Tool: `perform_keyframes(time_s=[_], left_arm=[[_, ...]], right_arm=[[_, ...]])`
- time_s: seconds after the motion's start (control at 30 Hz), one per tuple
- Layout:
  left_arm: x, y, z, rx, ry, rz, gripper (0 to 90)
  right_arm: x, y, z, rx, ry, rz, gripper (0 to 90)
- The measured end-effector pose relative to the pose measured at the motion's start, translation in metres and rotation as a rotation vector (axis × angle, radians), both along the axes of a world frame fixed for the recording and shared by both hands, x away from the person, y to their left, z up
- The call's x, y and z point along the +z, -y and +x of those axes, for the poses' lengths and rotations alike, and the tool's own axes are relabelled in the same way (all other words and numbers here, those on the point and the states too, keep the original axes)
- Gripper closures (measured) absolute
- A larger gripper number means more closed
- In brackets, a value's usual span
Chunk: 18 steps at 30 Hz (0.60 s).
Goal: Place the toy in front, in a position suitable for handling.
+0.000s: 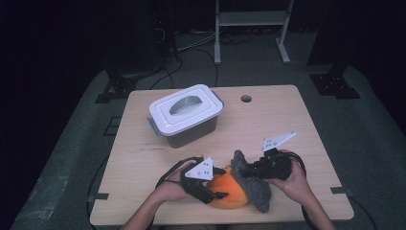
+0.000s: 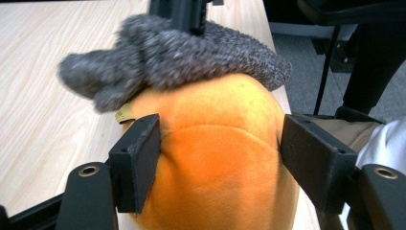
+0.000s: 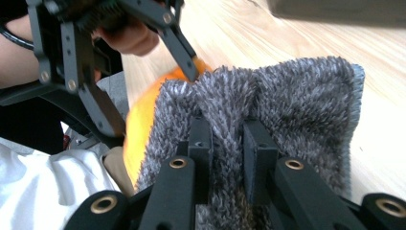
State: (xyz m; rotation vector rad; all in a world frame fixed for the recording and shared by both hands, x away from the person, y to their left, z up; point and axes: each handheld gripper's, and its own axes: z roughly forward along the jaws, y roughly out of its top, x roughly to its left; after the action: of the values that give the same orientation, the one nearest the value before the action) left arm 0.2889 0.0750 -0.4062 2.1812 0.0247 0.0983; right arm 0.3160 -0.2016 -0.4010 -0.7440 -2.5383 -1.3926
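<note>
Between the jaws of the left tongs point(image 2: 220, 158) sits an orange plush ball point(image 2: 225, 163), and the two black pads press into its soft sides, so these tongs are closed on the ball at a fairly wide spread. In the high view the left tongs point(image 1: 218, 191) come in from the left of the ball point(image 1: 230, 191), which rests on the counter point(image 1: 143, 158) near its front edge, just ahead of the person's hands. Over the top and far side of the ball lies a grey fuzzy cloth point(image 1: 253, 184), touching it and draped down toward the counter on the side of the right tongs point(image 1: 242, 168). In the right gripper view the right tongs point(image 3: 227, 143) are nearly closed, with a fold of the grey cloth point(image 3: 287, 105) pinched between the two pads; the orange ball point(image 3: 141, 120) peeks out to the left of that fold, and the left tongs stand beyond it. In the left gripper view the cloth point(image 2: 182, 57) caps the ball above the pads, and the right tongs reach down into it from the top. Well beyond both tongs, toward the far left of the counter, stands a lidded plastic bin point(image 1: 186, 115) with a white lid and a handle on top.
</note>
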Motion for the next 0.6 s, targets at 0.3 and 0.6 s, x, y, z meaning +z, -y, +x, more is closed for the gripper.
perform_keyframes(time_s=[0.3, 0.6], left_arm=[[-0.007, -0.012, 0.018, 0.12, -0.064, 0.012, 31.3], [-0.007, -0.018, 0.023, 0.08, -0.106, -0.036, 20.5]], right_arm=[[0.01, -0.006, -0.013, 0.035, 0.051, 0.014, 75.5], [-0.007, -0.003, -0.008, 0.012, 0.053, -0.005, 75.2]])
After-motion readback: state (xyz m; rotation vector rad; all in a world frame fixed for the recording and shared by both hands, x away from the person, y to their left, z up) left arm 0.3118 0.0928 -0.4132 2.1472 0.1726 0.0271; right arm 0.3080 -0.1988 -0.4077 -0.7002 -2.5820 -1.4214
